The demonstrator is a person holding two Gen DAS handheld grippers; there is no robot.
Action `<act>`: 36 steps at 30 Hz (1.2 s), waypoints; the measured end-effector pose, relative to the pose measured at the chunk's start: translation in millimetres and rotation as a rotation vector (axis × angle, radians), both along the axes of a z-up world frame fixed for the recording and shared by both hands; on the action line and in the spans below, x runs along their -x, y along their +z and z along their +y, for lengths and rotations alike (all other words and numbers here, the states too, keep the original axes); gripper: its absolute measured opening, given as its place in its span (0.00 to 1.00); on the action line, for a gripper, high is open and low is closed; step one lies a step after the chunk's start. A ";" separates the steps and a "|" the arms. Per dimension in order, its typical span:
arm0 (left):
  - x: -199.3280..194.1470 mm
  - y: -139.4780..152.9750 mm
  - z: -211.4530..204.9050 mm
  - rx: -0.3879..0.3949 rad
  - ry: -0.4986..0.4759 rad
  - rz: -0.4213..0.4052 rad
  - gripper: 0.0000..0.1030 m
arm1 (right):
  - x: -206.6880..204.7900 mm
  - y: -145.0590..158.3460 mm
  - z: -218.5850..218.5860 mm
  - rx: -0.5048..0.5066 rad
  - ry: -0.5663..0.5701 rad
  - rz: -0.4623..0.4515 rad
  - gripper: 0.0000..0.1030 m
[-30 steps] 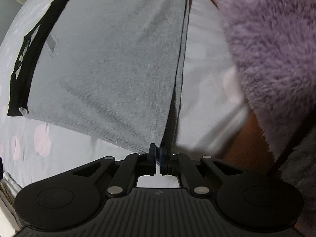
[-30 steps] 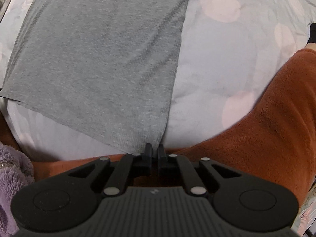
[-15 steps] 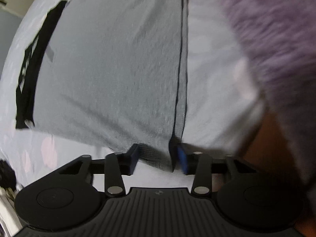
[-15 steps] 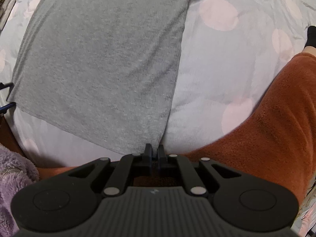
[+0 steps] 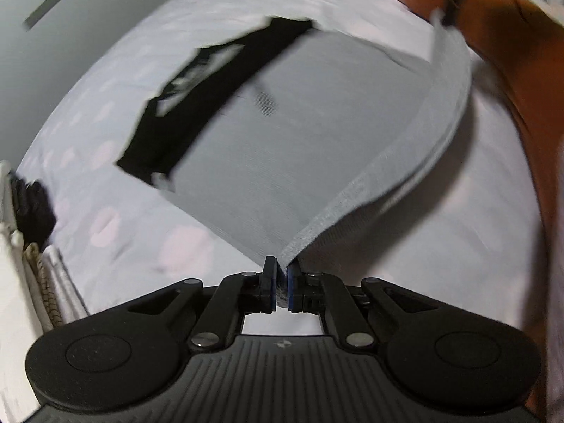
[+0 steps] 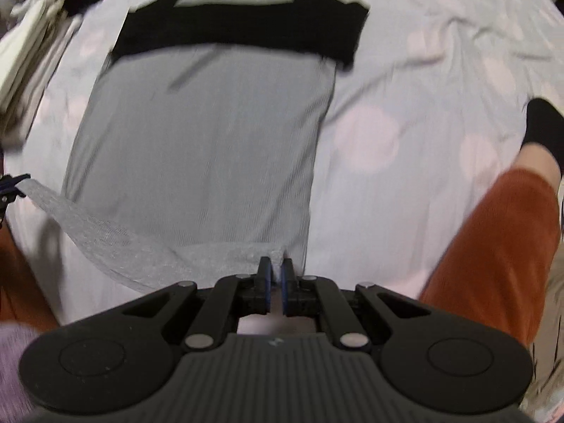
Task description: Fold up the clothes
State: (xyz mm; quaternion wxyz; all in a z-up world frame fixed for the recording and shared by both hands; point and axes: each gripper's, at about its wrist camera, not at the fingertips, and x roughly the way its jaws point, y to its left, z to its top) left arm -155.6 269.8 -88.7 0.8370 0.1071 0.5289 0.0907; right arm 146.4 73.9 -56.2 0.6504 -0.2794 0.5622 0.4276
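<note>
Your left gripper (image 5: 280, 283) is clamped on one corner of the hem of the grey T-shirt (image 5: 292, 148); cloth is pinched between its blue pads, and the hem rises from there in a lifted, curling band toward the upper right of the left wrist view. Your right gripper (image 6: 276, 283) is closed on the other hem corner, grey fabric caught between its pads; the hem sags in a slack strip from there toward the left edge of the right wrist view. The grey T-shirt (image 6: 197, 155) lies on the bedsheet (image 6: 416, 81), pale with pink spots, its black shoulder panel (image 6: 243, 35) toward the far edge of the bed and flat on the sheet; only the near end is raised. Your knee in rust-orange fabric (image 6: 493, 257) rests on the sheet at the right; both views are blurred.
</note>
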 end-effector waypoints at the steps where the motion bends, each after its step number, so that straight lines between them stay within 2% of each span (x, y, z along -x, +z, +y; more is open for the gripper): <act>1: -8.9 0.4 6.7 0.013 0.029 -0.008 0.06 | -6.9 -3.7 6.9 -0.014 -0.015 -0.005 0.06; 6: -45.8 -24.4 41.5 0.061 0.146 -0.003 0.06 | -34.9 -23.2 30.3 -0.047 -0.097 -0.006 0.06; 7: -43.2 -25.8 45.3 0.074 0.166 -0.005 0.07 | -38.5 -25.3 30.1 -0.061 -0.107 -0.009 0.06; 10: -37.7 -32.4 61.4 0.118 0.253 -0.043 0.18 | -48.6 -30.8 28.2 -0.104 -0.132 -0.020 0.09; 11: -34.8 -33.7 66.6 0.132 0.284 -0.058 0.19 | -51.9 -32.7 27.6 -0.118 -0.140 -0.023 0.13; 13: -29.1 -36.3 77.1 0.162 0.345 -0.088 0.20 | -58.6 -36.4 26.3 -0.147 -0.156 -0.030 0.14; 15: -23.3 -38.9 87.5 0.191 0.407 -0.118 0.20 | -65.3 -40.1 25.1 -0.176 -0.173 -0.037 0.21; 18: -13.8 -35.1 99.5 0.239 0.456 -0.167 0.22 | -72.4 -42.7 23.4 -0.210 -0.169 -0.049 0.22; 21: -5.1 -28.5 99.1 0.257 0.429 -0.182 0.36 | -62.5 -32.6 23.5 -0.211 -0.011 -0.113 0.28; 23: -3.6 -25.2 93.4 0.237 0.371 -0.174 0.47 | -53.1 -26.0 24.1 -0.207 0.119 -0.167 0.32; 24: -4.0 -24.3 89.7 0.221 0.335 -0.164 0.49 | -46.7 -24.9 25.3 -0.190 0.189 -0.193 0.32; 27: -9.8 -24.4 75.7 0.160 0.216 -0.113 0.52 | -27.7 -22.5 29.1 -0.134 0.396 -0.268 0.33; 31: -25.6 -33.6 57.1 0.017 0.057 -0.015 0.53 | 1.9 -32.2 35.2 -0.084 0.678 -0.387 0.41; 32: -30.2 -36.2 53.9 -0.018 0.025 0.004 0.53 | 9.3 -34.7 36.7 -0.071 0.749 -0.416 0.44; 36: -47.7 -45.8 46.8 -0.117 -0.074 0.045 0.54 | 39.0 -44.8 42.8 -0.017 1.032 -0.534 0.48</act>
